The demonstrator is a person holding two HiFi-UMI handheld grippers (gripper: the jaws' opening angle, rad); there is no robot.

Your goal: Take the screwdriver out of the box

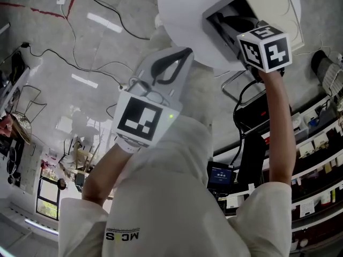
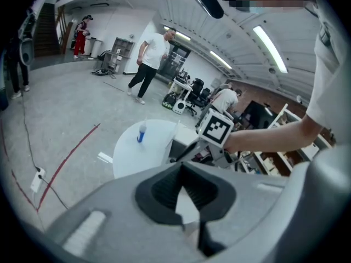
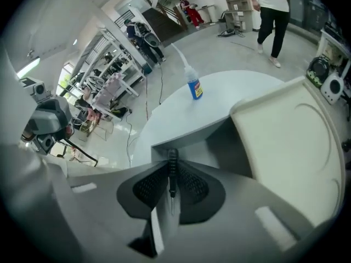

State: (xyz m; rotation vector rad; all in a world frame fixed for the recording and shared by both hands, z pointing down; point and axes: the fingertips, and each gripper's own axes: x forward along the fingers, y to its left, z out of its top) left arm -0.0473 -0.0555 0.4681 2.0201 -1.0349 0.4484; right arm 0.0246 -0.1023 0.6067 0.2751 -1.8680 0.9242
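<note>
Right gripper [image 3: 171, 169]: jaws clamped on the black-handled screwdriver [image 3: 172, 175], held at the near edge of the open white box [image 3: 222, 138], its lid [image 3: 290, 136] swung aside. The box sits on a round white counter [image 3: 181, 108] near a blue-labelled bottle [image 3: 193, 86]. Left gripper [image 2: 184, 174]: jaws together, empty.

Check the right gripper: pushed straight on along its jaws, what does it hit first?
The right gripper is shut on a thin black screwdriver and points into the open off-white box. Going straight on, the screwdriver's leading end would probably meet the box's grey inner wall first, though depth is unclear.
</note>
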